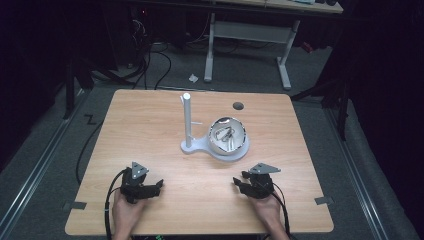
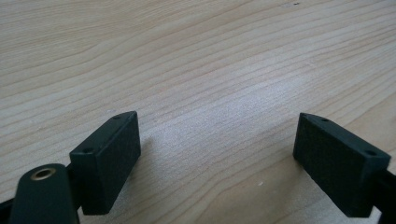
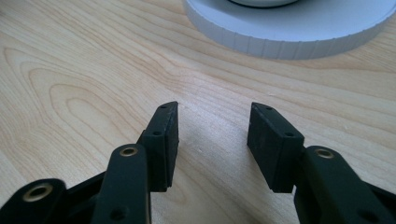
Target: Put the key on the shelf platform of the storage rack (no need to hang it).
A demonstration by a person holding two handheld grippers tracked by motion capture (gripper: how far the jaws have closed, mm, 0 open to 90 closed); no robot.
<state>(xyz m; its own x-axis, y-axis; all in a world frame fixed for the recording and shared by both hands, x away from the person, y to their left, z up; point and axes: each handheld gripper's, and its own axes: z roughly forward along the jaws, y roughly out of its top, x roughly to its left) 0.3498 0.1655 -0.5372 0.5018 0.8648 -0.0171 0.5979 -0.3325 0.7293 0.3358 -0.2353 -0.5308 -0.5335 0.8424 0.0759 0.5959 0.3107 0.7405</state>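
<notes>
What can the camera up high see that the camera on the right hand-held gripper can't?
The high view takes in the whole scene: the white upright post, the shiny bowl with small metal pieces inside, the left hand-held gripper, both of the person's hands, and the floor and desk legs beyond the table. The right gripper view gives a close look at its own two black pads, standing apart with nothing between them. Both views share the wooden table, the white base under the bowl, and the right hand-held gripper.

Light wooden square table [image 1: 150,115] with a round dark hole [image 1: 238,106], standing on grey carpeted floor [image 1: 45,150]; beyond it, a white-legged desk [image 1: 247,32], black cables [image 1: 145,65], dim surroundings.
</notes>
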